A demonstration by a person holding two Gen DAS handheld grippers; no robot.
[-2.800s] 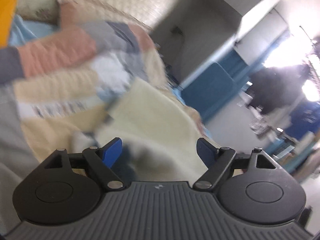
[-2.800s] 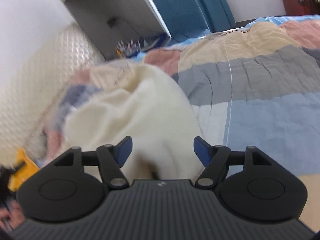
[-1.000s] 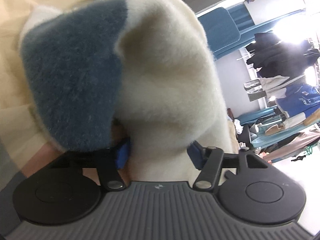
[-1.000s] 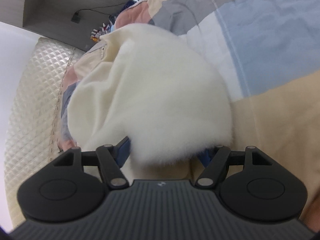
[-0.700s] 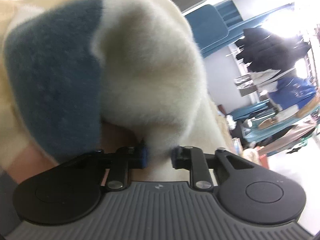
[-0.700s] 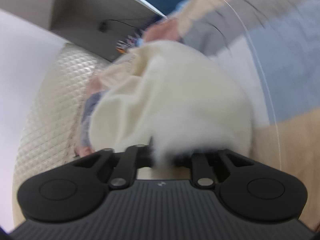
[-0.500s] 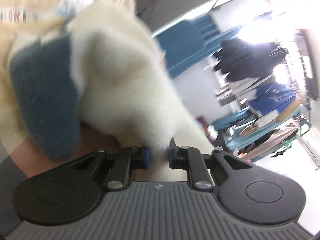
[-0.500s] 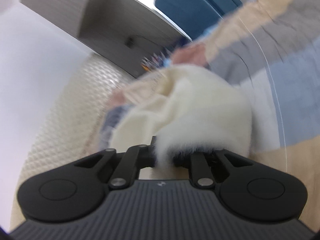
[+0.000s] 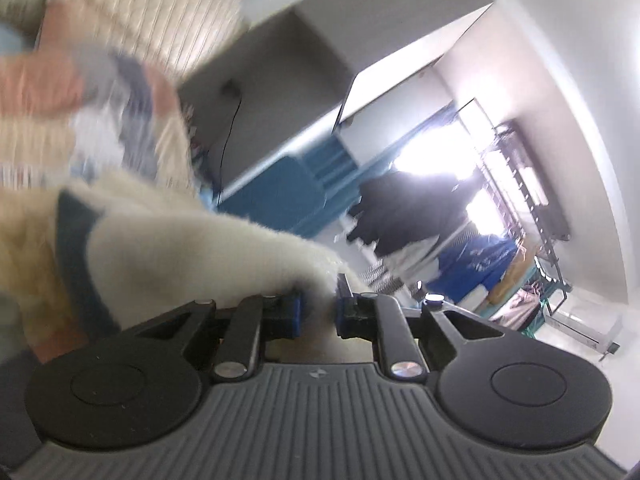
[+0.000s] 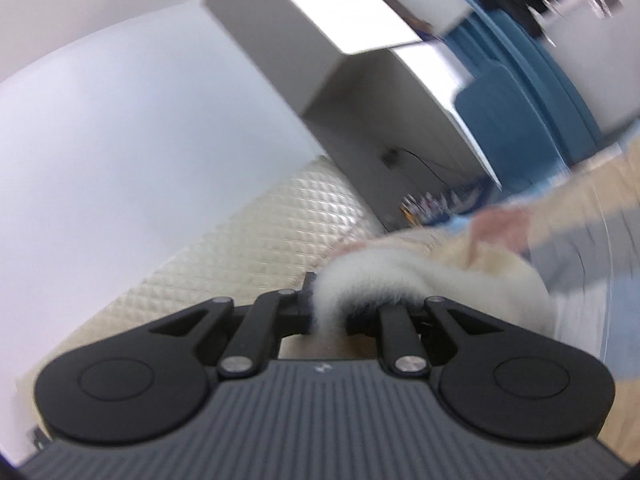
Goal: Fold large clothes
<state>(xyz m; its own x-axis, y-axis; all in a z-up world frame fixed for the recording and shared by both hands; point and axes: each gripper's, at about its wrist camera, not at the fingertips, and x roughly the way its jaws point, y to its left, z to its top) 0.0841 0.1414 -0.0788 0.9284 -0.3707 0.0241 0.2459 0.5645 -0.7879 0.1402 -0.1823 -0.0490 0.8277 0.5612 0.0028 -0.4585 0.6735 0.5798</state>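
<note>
A fluffy cream fleece garment (image 9: 172,256) with a dark blue patch (image 9: 76,248) hangs off to the left of my left gripper (image 9: 318,312), which is shut on a fold of it. In the right wrist view the same cream fleece garment (image 10: 400,276) arches over my right gripper (image 10: 328,314), which is shut on its edge. Both grippers point about level, lifted above the bed. The rest of the garment is blurred or hidden below the grippers.
A patchwork quilt (image 10: 580,240) in beige, grey, pink and blue covers the bed. A quilted cream headboard (image 10: 248,248) stands behind it. A grey shelf unit (image 9: 360,92), blue chair (image 10: 508,116) and a rack of hanging clothes (image 9: 420,216) lie beyond.
Both grippers closed on the fleece, then rose and tilted up to level, lifting the garment off the quilt. The views now show walls and room instead of bed.
</note>
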